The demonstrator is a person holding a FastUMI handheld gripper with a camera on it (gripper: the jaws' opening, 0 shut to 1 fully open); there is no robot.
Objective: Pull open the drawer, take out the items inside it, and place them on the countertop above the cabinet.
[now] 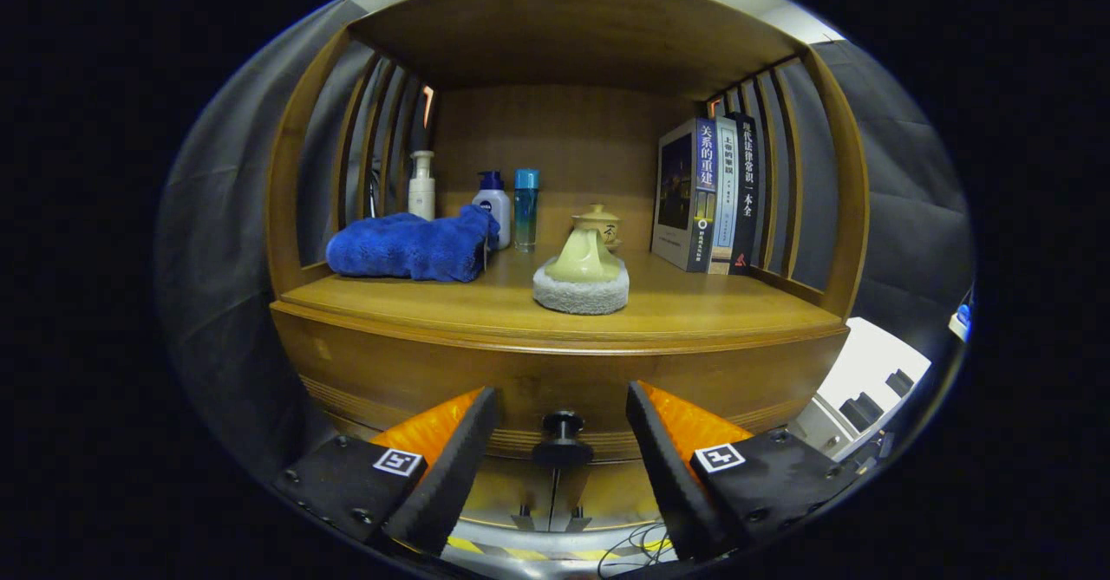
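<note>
A wooden cabinet stands in front of me, its curved drawer front [416, 372] closed below the countertop [694, 303]. A dark round drawer knob [563, 438] sticks out of the front, right between my two fingers. My gripper [562, 420] is open, with a gap on each side of the knob and neither finger touching it. The drawer's contents are hidden behind the closed front.
On the countertop lie a folded blue towel [412, 246], a pale ceramic jug on a grey round pad [581, 290], a small lidded pot [598, 223], three bottles [494, 203] at the back and several upright books [707, 194]. White equipment [867, 381] stands at the right.
</note>
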